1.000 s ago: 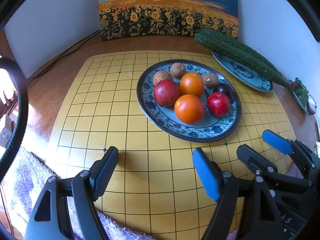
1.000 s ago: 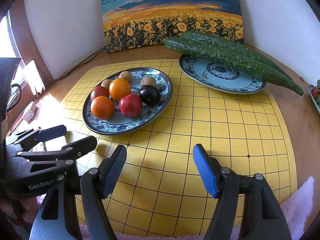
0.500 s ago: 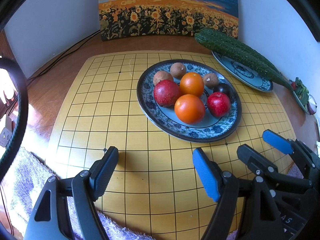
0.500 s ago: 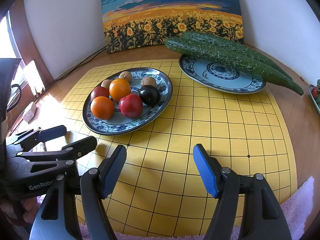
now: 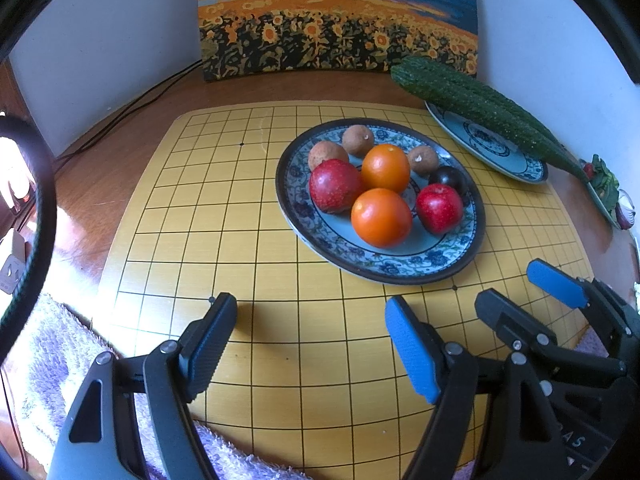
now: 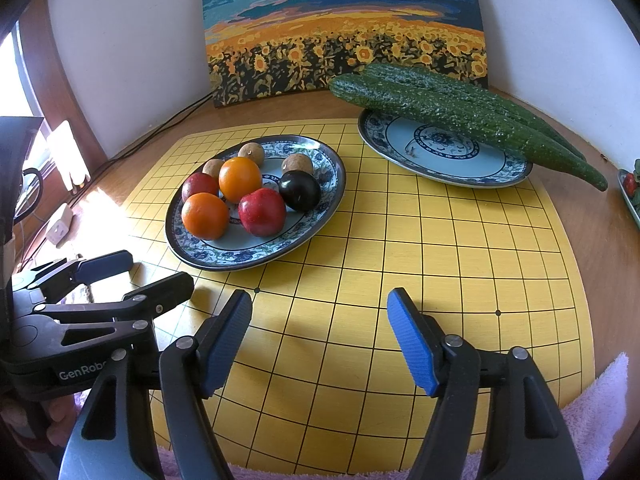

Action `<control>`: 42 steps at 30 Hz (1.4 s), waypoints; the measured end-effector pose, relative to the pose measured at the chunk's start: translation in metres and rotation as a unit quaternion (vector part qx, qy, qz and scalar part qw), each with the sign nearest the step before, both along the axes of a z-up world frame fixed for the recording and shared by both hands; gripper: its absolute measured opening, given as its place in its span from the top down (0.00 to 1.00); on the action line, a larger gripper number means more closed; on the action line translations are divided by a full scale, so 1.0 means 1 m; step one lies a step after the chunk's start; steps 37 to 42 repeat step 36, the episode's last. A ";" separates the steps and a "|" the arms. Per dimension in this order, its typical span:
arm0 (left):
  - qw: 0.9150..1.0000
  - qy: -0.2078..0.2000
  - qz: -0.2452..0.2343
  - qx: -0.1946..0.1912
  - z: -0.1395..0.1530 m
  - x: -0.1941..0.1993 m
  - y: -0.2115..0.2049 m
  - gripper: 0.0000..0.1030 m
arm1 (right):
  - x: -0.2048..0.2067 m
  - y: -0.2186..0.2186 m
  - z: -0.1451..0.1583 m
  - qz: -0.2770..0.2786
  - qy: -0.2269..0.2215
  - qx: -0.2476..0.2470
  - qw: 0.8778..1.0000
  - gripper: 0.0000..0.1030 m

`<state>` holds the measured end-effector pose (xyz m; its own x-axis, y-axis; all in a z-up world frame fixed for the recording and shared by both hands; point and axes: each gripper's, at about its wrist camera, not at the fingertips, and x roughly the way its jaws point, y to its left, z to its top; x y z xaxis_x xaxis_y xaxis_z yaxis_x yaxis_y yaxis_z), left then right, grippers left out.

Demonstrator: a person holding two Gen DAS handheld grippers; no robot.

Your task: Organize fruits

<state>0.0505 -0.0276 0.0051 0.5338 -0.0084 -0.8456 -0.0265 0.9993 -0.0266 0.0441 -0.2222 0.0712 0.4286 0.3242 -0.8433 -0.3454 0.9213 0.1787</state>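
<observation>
Sunflower painting (image 6: 344, 36) leans on the white wall behind a wooden table (image 5: 120, 148) carrying a yellow Go board (image 6: 440, 248). Fruit plate (image 5: 460, 264) on the board holds two oranges (image 5: 381, 218), two red apples (image 5: 335, 186), a dark plum (image 6: 299, 190) and three brown fruits. Left tool (image 5: 310, 344) and right tool (image 6: 320, 338) hover low over the board's near edge, jaws wide apart, empty. Only the right view shows fully the second plate (image 6: 444, 162) with two cucumbers (image 6: 460, 114); the left view crops it.

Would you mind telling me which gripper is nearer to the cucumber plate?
Right. The right gripper hovers over the board's near edge, on the cucumber plate's side; the left gripper sits farther left, in front of the fruit plate.
</observation>
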 end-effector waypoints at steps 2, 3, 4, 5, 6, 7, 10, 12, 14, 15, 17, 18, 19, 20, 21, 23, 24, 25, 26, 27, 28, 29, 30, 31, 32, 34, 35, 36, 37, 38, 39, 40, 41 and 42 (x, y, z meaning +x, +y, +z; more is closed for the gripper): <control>1.000 0.000 0.000 0.000 0.000 0.000 -0.001 0.22 | 0.000 0.000 0.000 0.000 0.000 0.000 1.000 0.30; 1.000 0.000 0.000 0.000 0.000 -0.001 -0.001 0.22 | 0.000 0.000 0.000 0.000 0.000 0.000 1.000 0.30; 1.000 0.000 0.000 0.000 0.000 -0.001 -0.001 0.22 | 0.000 0.000 0.000 0.000 0.000 0.000 1.000 0.30; 1.000 0.000 0.000 0.000 0.000 -0.001 -0.001 0.22 | 0.000 0.000 0.000 0.000 0.000 0.000 1.000 0.30; 1.000 0.000 0.000 0.000 0.001 -0.001 -0.001 0.22 | 0.000 0.000 0.000 0.000 0.000 0.000 1.000 0.30; 1.000 0.000 0.000 0.000 0.001 -0.001 -0.001 0.22 | 0.000 0.000 0.000 0.000 0.000 0.001 1.000 0.30; 1.000 0.000 0.000 0.000 0.001 -0.001 -0.001 0.22 | 0.000 0.000 0.000 0.000 0.000 0.000 1.000 0.30; 1.000 0.000 0.000 0.001 0.001 -0.001 -0.001 0.22 | 0.000 0.000 0.000 0.000 0.000 0.000 1.000 0.30; 1.000 0.000 0.000 0.001 0.001 -0.001 -0.001 0.22 | 0.000 0.000 0.000 0.000 0.000 0.001 1.000 0.30; 1.000 0.000 0.000 0.001 0.001 -0.001 -0.001 0.22 | 0.000 0.000 0.000 0.000 0.000 0.000 1.000 0.30; 1.000 0.000 0.000 0.001 0.001 -0.001 0.000 0.22 | 0.000 0.000 0.000 0.000 0.000 0.000 1.000 0.30; 1.000 0.000 0.000 0.001 0.001 -0.002 0.000 0.22 | 0.000 0.000 0.000 0.000 0.000 0.000 1.000 0.30; 1.000 0.000 0.000 0.001 0.001 -0.002 0.000 0.22 | 0.000 0.000 0.000 0.000 0.000 0.000 1.000 0.30; 1.000 0.000 0.000 0.001 0.001 -0.002 0.000 0.22 | 0.000 0.000 0.000 0.000 0.000 0.001 1.000 0.30; 1.000 0.000 0.000 0.001 0.001 -0.002 0.000 0.22 | 0.000 0.000 0.000 0.000 0.000 0.000 1.000 0.30; 1.000 0.000 0.000 0.001 0.001 -0.001 0.000 0.22 | 0.000 0.000 0.000 0.000 0.000 0.000 1.000 0.30; 1.000 0.000 0.000 0.001 0.001 -0.001 0.000 0.22 | 0.000 0.000 0.000 0.000 0.000 0.001 1.000 0.30; 1.000 0.000 0.000 0.001 0.001 -0.002 0.000 0.22 | 0.000 0.000 0.000 0.000 0.000 0.001 1.000 0.30; 1.000 0.000 0.000 0.001 0.001 -0.001 0.000 0.22 | 0.000 0.000 0.000 0.000 0.000 0.001 1.000 0.30; 1.000 0.000 0.000 0.001 0.001 -0.001 0.000 0.22 | 0.000 0.000 0.000 0.000 0.000 0.001 1.000 0.30; 1.000 0.000 0.000 0.001 0.001 -0.001 0.001 0.22 | 0.000 0.000 0.000 0.000 0.000 0.001 1.000 0.30; 1.000 0.000 0.000 0.001 0.001 -0.001 0.000 0.22 | 0.000 0.000 0.000 0.000 0.000 0.001 1.000 0.30; 1.000 0.000 0.000 0.001 0.001 -0.001 0.000 0.22 | 0.000 0.000 0.000 0.000 0.000 0.000 1.000 0.30; 1.000 0.000 0.000 0.001 0.001 -0.001 0.001 0.22 | 0.000 0.000 0.000 0.000 0.000 0.000 1.000 0.30; 1.000 0.000 0.000 0.002 0.001 -0.001 0.001 0.22 | 0.000 0.000 0.000 0.000 0.000 0.001 1.000 0.30; 1.000 0.000 0.000 0.002 0.001 -0.001 0.002 0.22 | 0.000 0.000 0.000 0.000 0.000 0.000 1.000 0.29; 1.000 0.000 0.000 0.002 0.001 0.000 0.002 0.22 | 0.000 0.000 0.000 0.000 0.000 0.000 1.000 0.29; 1.000 0.000 0.000 0.002 0.000 0.000 0.003 0.22 | 0.000 0.000 0.000 0.000 0.000 0.001 1.000 0.29; 1.000 0.000 0.000 0.002 0.000 0.000 0.003 0.22 | 0.000 0.000 0.000 0.000 0.000 0.001 1.000 0.29; 1.000 0.000 0.000 0.002 0.000 0.000 0.003 0.22 | 0.000 0.000 0.000 0.000 0.000 0.001 1.000 0.29; 1.000 0.000 0.000 0.002 0.000 0.000 0.003 0.22 | 0.000 0.000 0.000 0.000 0.000 0.001 1.000 0.29; 1.000 0.000 0.000 0.002 0.000 0.000 0.003 0.22 | 0.000 0.000 0.000 0.000 0.000 0.001 1.000 0.29; 1.000 0.000 0.000 0.002 0.000 0.000 0.003 0.22 | 0.000 0.000 0.000 0.000 0.000 0.001 1.000 0.29; 1.000 0.000 0.000 0.002 0.000 0.000 0.003 0.22 | 0.000 0.000 0.000 0.000 0.000 0.001 1.000 0.29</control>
